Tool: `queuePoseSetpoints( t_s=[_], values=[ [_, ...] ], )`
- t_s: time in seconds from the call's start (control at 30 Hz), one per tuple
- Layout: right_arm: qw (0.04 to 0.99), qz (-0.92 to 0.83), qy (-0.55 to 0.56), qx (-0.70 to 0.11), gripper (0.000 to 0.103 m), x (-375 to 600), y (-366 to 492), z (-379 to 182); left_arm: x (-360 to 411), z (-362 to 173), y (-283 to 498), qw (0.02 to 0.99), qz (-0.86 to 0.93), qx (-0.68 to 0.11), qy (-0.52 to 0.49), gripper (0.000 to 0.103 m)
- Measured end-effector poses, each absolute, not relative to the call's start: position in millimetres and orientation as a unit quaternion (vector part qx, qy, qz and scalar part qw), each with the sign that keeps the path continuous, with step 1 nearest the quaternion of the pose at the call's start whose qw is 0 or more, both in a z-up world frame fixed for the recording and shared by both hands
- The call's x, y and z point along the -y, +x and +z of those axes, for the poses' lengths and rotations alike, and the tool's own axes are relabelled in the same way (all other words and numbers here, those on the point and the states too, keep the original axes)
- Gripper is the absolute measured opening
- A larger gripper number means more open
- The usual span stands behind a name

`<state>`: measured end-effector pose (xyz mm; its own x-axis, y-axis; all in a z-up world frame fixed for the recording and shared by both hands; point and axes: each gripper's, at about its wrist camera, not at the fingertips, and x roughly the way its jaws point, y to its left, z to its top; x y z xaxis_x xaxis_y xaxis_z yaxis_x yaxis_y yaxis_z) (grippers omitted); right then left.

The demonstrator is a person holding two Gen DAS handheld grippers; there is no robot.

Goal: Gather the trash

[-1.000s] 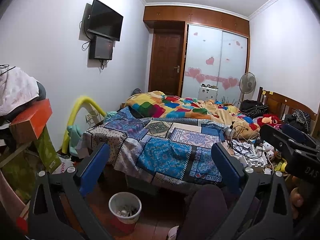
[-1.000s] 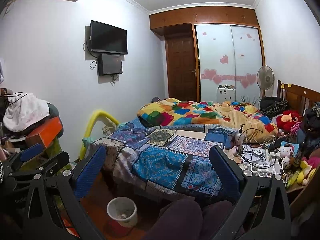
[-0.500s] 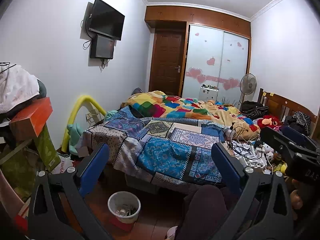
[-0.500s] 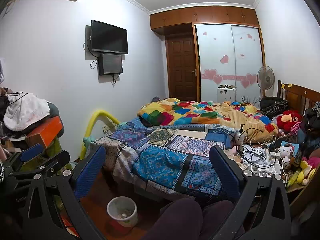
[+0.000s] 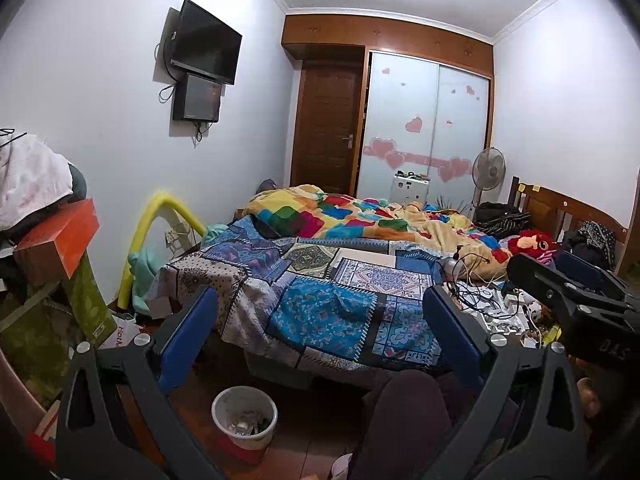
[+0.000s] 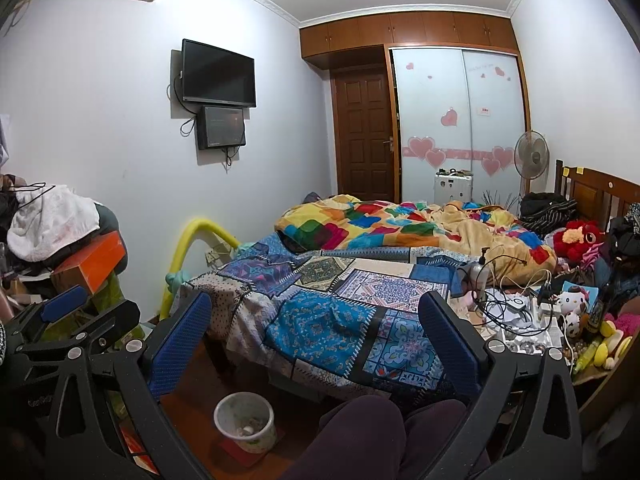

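Observation:
A white trash bin (image 5: 245,416) with scraps inside stands on the floor in front of the bed; it also shows in the right wrist view (image 6: 245,420). My left gripper (image 5: 320,332) is open and empty, held above the bin and facing the bed. My right gripper (image 6: 316,332) is open and empty, beside it to the right. The right gripper's body (image 5: 568,304) shows at the right of the left wrist view, and the left gripper's body (image 6: 68,328) at the left of the right wrist view. Small clutter and cables (image 6: 516,312) lie on the bed's near right corner.
A bed with a patchwork quilt (image 5: 332,292) fills the middle. A pile with an orange box (image 5: 60,240) stands at the left. A yellow foam tube (image 5: 160,216) leans on the left wall. Soft toys (image 6: 580,236) sit at the right. My knees (image 6: 380,432) are at the bottom.
Both views have shifted only slightly; the left gripper drifted a little. Both grippers stay open and empty.

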<state>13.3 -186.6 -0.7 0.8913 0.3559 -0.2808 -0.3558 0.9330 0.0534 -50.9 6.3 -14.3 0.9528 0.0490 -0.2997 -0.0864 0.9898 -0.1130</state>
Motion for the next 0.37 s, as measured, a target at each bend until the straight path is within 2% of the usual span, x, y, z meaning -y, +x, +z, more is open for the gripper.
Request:
queuePoseSetpoints(
  t_s=[0.37],
  values=[
    [0.972, 0.184, 0.000, -0.145, 0.103, 187.0, 14.0, -1.5, -4.2, -12.9, -49.8, 0.986, 0.032, -0.152, -0.064, 0.103]
  ],
)
